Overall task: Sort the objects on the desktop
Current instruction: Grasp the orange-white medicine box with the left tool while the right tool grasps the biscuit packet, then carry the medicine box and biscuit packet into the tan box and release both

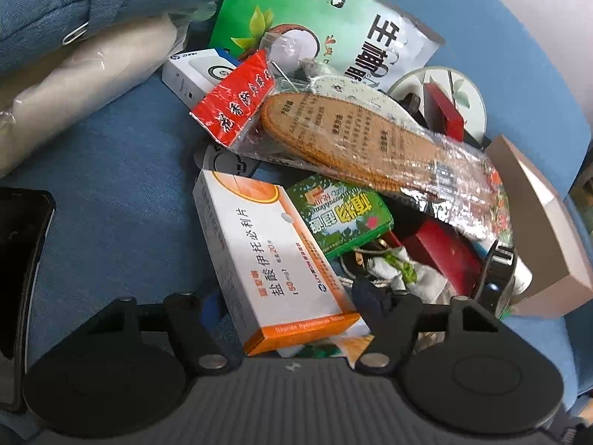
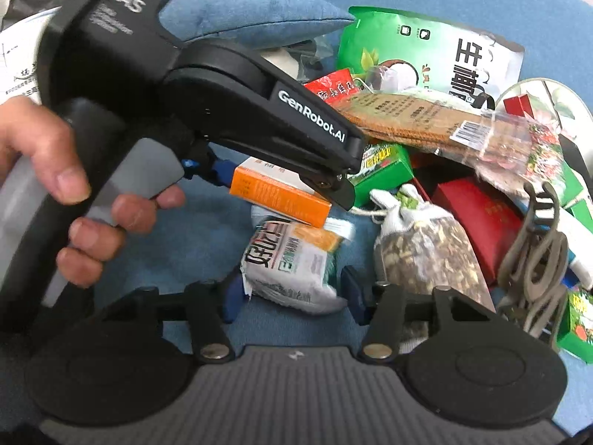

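Note:
A heap of small goods lies on a blue fabric surface [image 1: 111, 200]. My left gripper [image 1: 292, 296] holds a white and orange medicine box [image 1: 274, 259] between its fingers; the right wrist view shows the box [image 2: 281, 196] clamped in that gripper's tip. My right gripper [image 2: 292, 289] is open, its blue fingertips either side of a crumpled white snack packet [image 2: 296, 259] that lies on the fabric below the box. A green box [image 1: 341, 215] lies beside the medicine box. A wrapped pair of brown insoles [image 1: 363, 141] lies across the heap.
A green and white coconut bag [image 1: 333, 29], a red sachet [image 1: 237, 107] and a white box [image 1: 196, 74] lie at the back. A sachet of dried herbs [image 2: 426, 252], a red box [image 2: 481, 218] and a grey clip [image 2: 533, 259] lie right. A blue cushion [image 1: 111, 0] is behind.

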Demonstrator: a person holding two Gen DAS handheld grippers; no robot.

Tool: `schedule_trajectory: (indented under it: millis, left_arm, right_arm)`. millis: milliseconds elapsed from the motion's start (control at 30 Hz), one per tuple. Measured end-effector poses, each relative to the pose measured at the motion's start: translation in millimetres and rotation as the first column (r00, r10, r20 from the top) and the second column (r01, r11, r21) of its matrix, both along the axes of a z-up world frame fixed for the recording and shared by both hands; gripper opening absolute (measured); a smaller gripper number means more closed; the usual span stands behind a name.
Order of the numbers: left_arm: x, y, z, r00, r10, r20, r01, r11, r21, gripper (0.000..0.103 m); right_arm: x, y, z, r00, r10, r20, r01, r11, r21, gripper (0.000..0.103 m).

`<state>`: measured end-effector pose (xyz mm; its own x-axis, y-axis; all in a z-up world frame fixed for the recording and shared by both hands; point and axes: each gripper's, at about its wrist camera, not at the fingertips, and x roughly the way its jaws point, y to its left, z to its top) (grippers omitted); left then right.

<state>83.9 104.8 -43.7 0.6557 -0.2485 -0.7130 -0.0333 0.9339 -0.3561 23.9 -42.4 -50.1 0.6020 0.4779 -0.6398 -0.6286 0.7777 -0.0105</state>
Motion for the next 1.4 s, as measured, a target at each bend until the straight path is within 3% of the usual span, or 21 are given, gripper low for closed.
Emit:
schedule_trajectory:
  millis: [100,167,300,367,433,467,900,967,1133,1267,1400]
  left_arm:
    - [-1.8,-1.9,-0.4,1.0,-0.002,0.0,0.002,1.0,0.015,0.072]
    - [-2.7,-3.7,-0.1,1.0,-0.008,-0.004,0.009,1.0,0.022,0.059]
    - [-5.0,-8.2,0.2,1.0,-0.026,-0.006,0.026,0.999,0.031,0.057]
    - [-6.5,-10.8,0.7,0.999,-0.045,-0.003,0.045,0.999,0.029,0.048]
    - [-9.6,-12.6,0.2,0.997,-0.078,-0.006,0.078,0.997,0.008,0.032]
    - [-11.5,-13.8,-0.5,0.996,-0.093,-0.009,0.093,0.996,-0.002,0.03]
    - [-49.8,-18.8,-0.2,0.979,-0.204,-0.024,0.203,0.978,-0.034,0.028]
    - [-46.4,-17.9,-0.5,0.985,-0.17,-0.022,0.169,0.985,-0.033,0.032]
    - [-33.5,-9.7,1.6,0.996,-0.08,-0.026,0.078,0.995,-0.064,0.061]
    - [-23.7,-2.8,0.5,0.999,-0.023,-0.028,0.021,0.998,-0.067,0.06]
    - [-21.4,1.3,0.2,0.999,-0.017,-0.028,0.016,0.998,-0.055,0.039]
  right_arm:
    - [-9.4,-5.6,2.4,1.0,0.006,-0.007,-0.006,1.0,-0.007,0.048]
    - [-16.1,-9.1,3.1,1.0,0.009,-0.007,-0.009,1.0,-0.014,0.048]
    - [-28.8,-21.4,5.3,1.0,0.01,-0.021,-0.01,1.0,-0.014,0.048]
    - [-34.9,-30.4,7.0,0.999,0.01,-0.034,-0.011,1.0,-0.01,0.048]
    - [-41.1,-40.0,8.7,0.999,0.015,-0.049,-0.015,1.0,-0.009,0.048]
    - [-45.3,-45.6,9.6,0.998,0.018,-0.058,-0.019,1.0,-0.009,0.048]
    - [-78.1,-103.8,15.0,0.992,-0.06,-0.109,0.054,0.997,-0.06,0.048]
    - [-74.9,-108.5,14.3,0.989,-0.083,-0.12,0.077,0.996,-0.051,0.049]
    - [-68.3,-99.9,12.5,0.988,-0.09,-0.125,0.084,0.995,-0.052,0.056]
    - [-62.0,-92.7,9.3,0.984,-0.111,-0.138,0.104,0.993,-0.054,0.056]
    - [-63.0,-94.7,9.4,0.985,-0.101,-0.139,0.092,0.993,-0.069,0.054]
